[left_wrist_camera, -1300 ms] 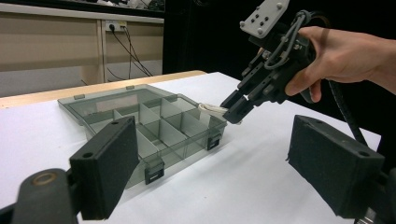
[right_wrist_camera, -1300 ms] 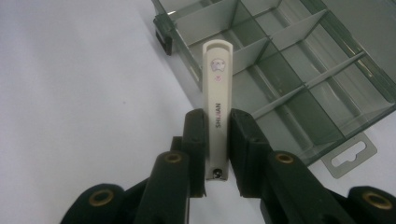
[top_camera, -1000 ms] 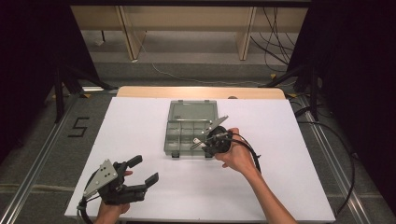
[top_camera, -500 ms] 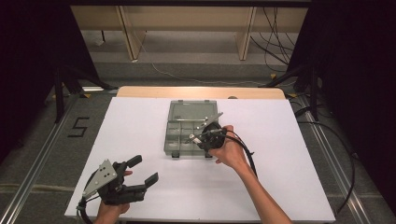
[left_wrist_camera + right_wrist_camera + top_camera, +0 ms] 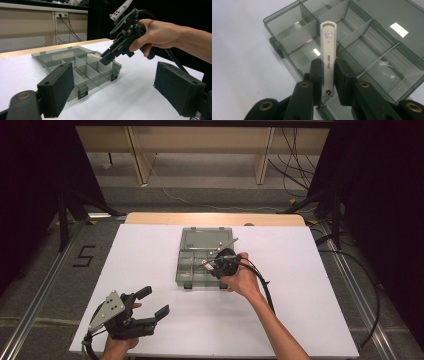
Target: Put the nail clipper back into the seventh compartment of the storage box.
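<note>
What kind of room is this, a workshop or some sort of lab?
Most likely a lab recording station. A white table stands on a bare floor between black curtains, with loose cables behind. A person works it with handheld grippers; the right gripper holds a nail clipper over a compartment box.

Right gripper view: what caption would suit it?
Right gripper clamps a white nail clipper above the open grey compartment box.

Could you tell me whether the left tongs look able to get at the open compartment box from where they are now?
Probably yes: the left tongs stand open, with bare table toward the compartment box; only the right tongs, holding a nail clipper, hover over its far side.
</note>
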`<action>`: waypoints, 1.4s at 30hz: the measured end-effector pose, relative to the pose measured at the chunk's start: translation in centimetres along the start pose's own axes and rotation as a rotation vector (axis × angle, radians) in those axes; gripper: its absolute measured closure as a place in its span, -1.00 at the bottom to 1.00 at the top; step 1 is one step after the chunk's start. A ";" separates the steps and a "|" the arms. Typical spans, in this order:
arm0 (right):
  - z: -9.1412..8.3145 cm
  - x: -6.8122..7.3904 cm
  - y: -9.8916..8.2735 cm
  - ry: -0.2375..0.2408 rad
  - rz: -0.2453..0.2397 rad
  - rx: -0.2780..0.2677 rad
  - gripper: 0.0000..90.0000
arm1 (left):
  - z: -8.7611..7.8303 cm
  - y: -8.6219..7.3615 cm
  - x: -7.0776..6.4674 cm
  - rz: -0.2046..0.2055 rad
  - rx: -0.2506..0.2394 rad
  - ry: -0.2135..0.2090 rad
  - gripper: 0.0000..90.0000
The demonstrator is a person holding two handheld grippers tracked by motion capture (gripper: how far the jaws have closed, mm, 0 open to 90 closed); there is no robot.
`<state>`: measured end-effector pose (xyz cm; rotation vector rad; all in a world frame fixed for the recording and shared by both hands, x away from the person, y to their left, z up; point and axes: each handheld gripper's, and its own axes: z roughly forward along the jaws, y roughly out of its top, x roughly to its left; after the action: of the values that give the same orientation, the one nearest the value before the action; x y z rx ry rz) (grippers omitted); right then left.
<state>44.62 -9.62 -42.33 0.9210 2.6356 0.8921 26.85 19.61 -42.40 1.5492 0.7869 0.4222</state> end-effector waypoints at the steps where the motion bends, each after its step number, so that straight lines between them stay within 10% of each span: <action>1: 0.1 0.0 0.0 -0.001 0.008 0.005 0.72 | 0.0 0.0 0.0 0.000 0.000 0.000 -0.66; 14: 1.2 -0.4 -0.1 -0.008 0.020 0.013 0.70 | 0.0 0.0 0.0 -0.003 -0.003 0.000 -0.66; 42: -2.3 0.4 -0.1 -0.049 -0.023 -0.086 -0.21 | 0.0 0.0 0.0 -0.004 -0.002 0.001 -0.66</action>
<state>43.42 -10.56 -40.53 0.8786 2.5398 0.9565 26.87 19.64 -42.42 1.5456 0.7903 0.4209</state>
